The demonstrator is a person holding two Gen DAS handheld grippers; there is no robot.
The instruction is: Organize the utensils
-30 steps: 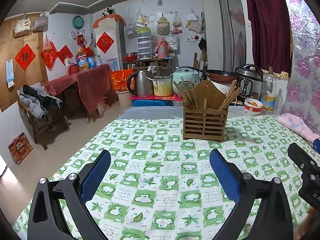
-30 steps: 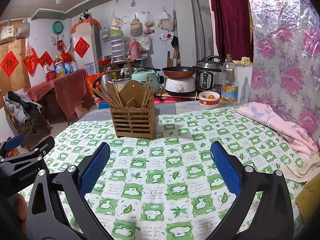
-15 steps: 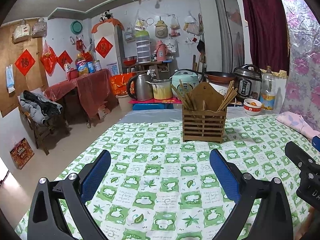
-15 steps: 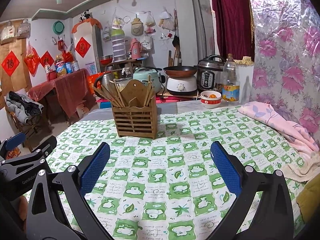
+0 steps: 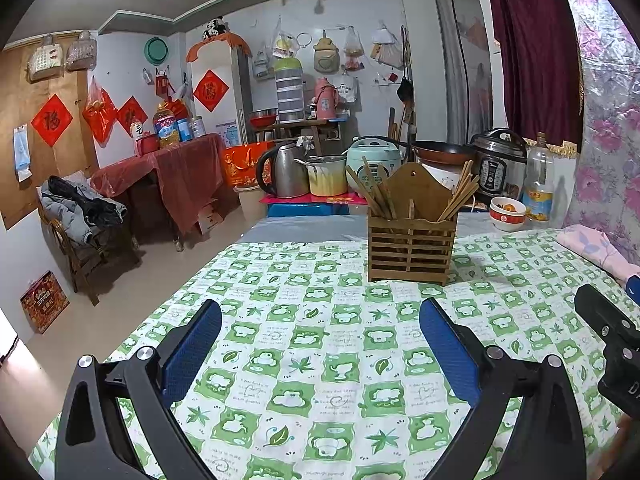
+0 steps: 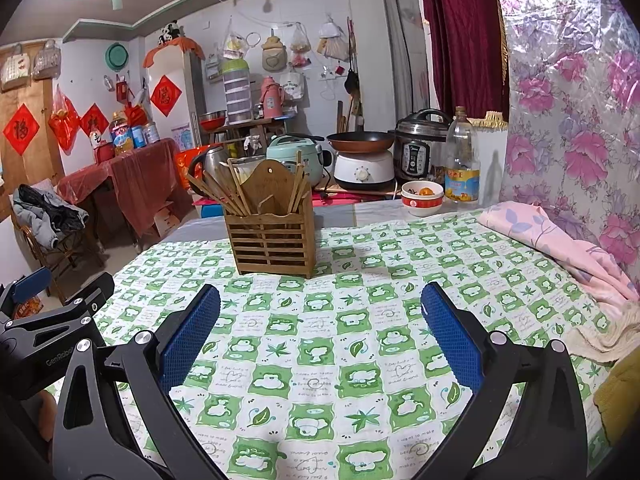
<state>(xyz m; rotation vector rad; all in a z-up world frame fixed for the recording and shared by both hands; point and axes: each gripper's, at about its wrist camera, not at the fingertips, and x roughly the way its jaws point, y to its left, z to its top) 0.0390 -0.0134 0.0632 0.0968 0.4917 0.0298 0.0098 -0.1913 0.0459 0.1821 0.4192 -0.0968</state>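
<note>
A slatted wooden utensil holder (image 5: 410, 246) (image 6: 272, 242) stands upright on the green-and-white checked tablecloth (image 5: 320, 344) (image 6: 320, 340), far side of the table. Wooden chopsticks (image 5: 370, 194) (image 6: 218, 196) lean out of its left and right compartments. My left gripper (image 5: 320, 344) is open above the cloth, well short of the holder, nothing between its blue pads. My right gripper (image 6: 320, 336) is likewise open and empty, the holder ahead and slightly left. Each view catches the other gripper's black body at its edge.
Past the table's far edge stand a red-and-white bowl (image 6: 422, 198), an oil bottle (image 6: 462, 168), a pressure cooker (image 6: 420, 148), a pan on a white cooker (image 6: 362, 142), a rice cooker (image 5: 372, 160) and a kettle (image 5: 282, 170). A pink cloth (image 6: 560, 240) lies along the right edge.
Both grippers have drawn back slightly from the holder and tilted up; the holder looks a little smaller and farther. Both stay open and empty.
</note>
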